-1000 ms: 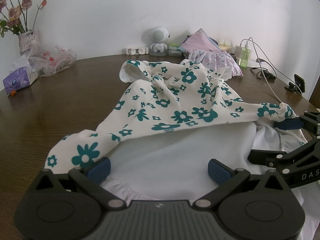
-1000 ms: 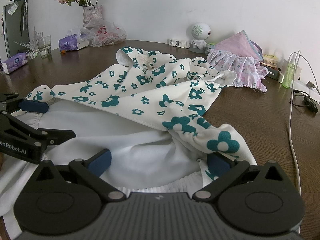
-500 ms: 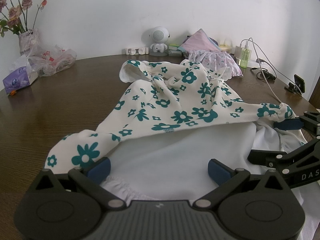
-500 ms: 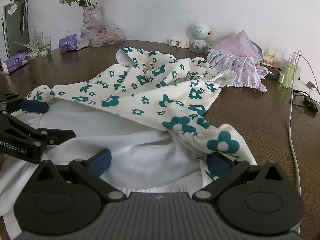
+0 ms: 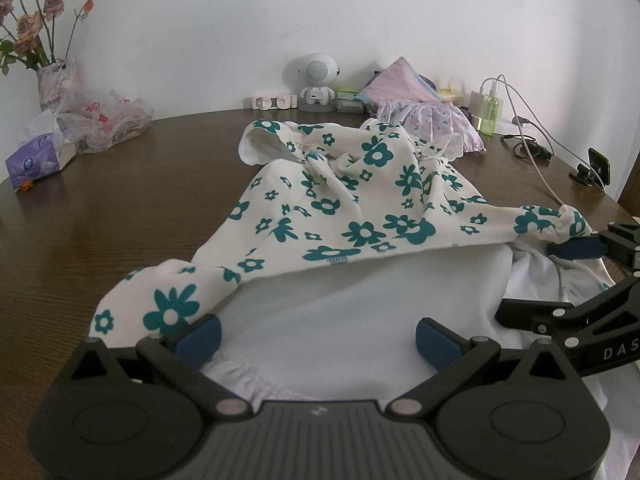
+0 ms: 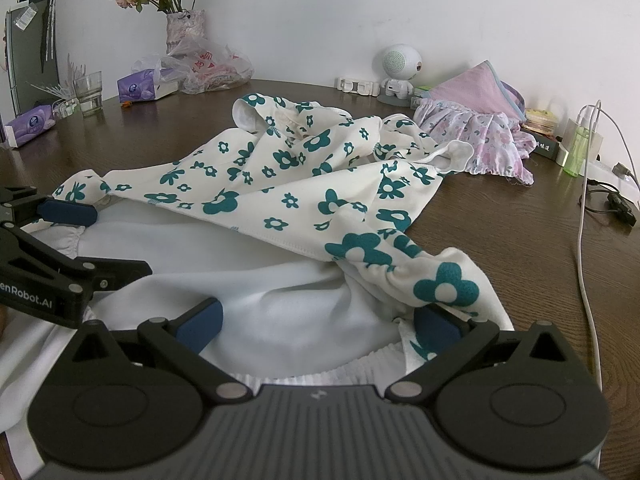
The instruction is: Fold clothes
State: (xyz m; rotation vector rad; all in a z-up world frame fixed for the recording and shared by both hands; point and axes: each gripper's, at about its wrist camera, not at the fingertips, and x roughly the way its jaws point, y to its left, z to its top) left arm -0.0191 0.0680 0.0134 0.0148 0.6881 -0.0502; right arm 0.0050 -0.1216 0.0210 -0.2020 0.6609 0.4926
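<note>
Two garments: floral (image 5: 360, 200), pink (image 5: 424, 116); two tissue packs (image 6: 146, 88) (image 6: 30, 124); one glass (image 6: 89, 92)

Bare desk (image 5: 120, 208) lies open left of the dress (image 5: 360, 208), up to the tissue pack (image 5: 38, 158) and plastic bag (image 5: 108, 120). On the right, a cable (image 6: 586, 240) crosses the desk beside the hem. Behind, pink clothes (image 6: 480, 136) touch the dress, blocking the far edge.

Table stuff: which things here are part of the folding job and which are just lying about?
For the job: floral garment; left tongs; right tongs.

Lying about: pink clothes; robot-shaped speaker; vase of flowers; tissue pack; plastic bag; drinking glass; green bottle; charging cable.
</note>
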